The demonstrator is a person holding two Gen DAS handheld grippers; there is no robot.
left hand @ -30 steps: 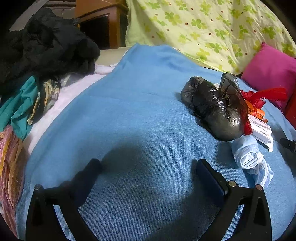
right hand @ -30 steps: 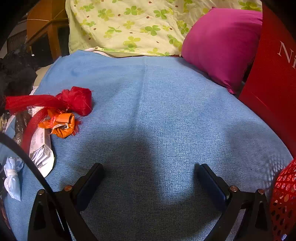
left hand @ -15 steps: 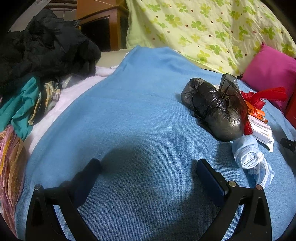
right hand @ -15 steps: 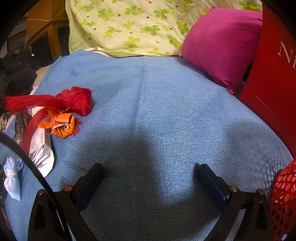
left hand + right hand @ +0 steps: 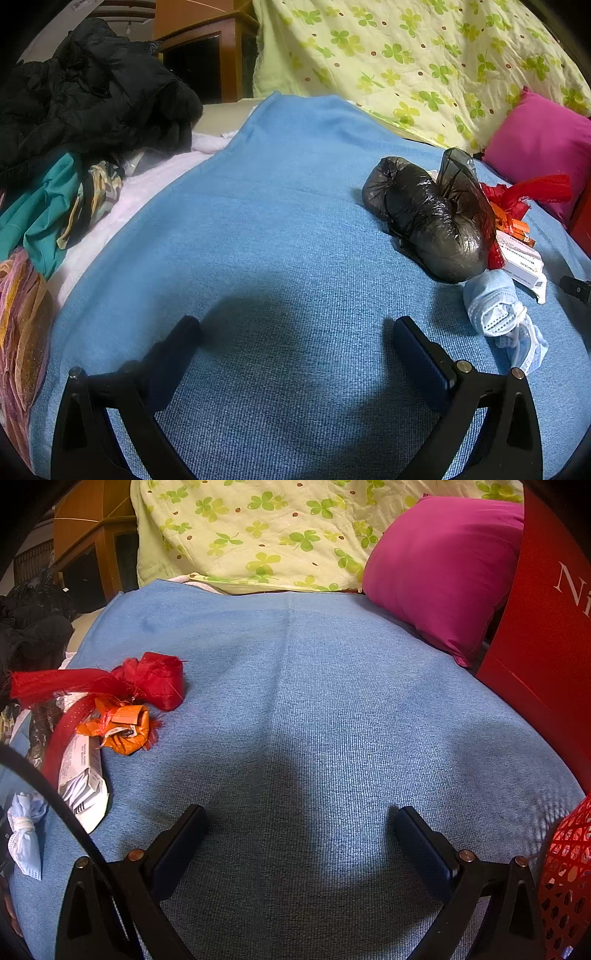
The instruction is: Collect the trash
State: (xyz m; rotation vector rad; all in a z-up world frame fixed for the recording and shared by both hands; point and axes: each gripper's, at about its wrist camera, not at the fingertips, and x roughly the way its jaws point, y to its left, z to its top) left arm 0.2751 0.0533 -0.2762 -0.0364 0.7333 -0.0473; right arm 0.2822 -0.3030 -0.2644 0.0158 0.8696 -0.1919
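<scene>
Above the blue blanket (image 5: 280, 221), we hold our left gripper (image 5: 295, 350) and right gripper (image 5: 299, 834) wide open, empty. Between them lie 1 black bag (image 5: 428, 214), 1 mask (image 5: 495, 310), 1 red net (image 5: 147, 679), 1 orange wrapper (image 5: 125, 727), 1 white box (image 5: 81, 775).

The black plastic bag (image 5: 430, 218) serves as landmark. Behind it, the red mesh netting (image 5: 524, 194) and the orange wrapper (image 5: 511, 223) show only in part, and the white carton (image 5: 522, 260) beside it carries print too small to read. In the right wrist view the same bag (image 5: 38, 725) is mostly cut off at the left edge. Far across from it, a red basket (image 5: 565, 878) is cropped, and a red box's (image 5: 546, 627) lettering runs out of view.
</scene>
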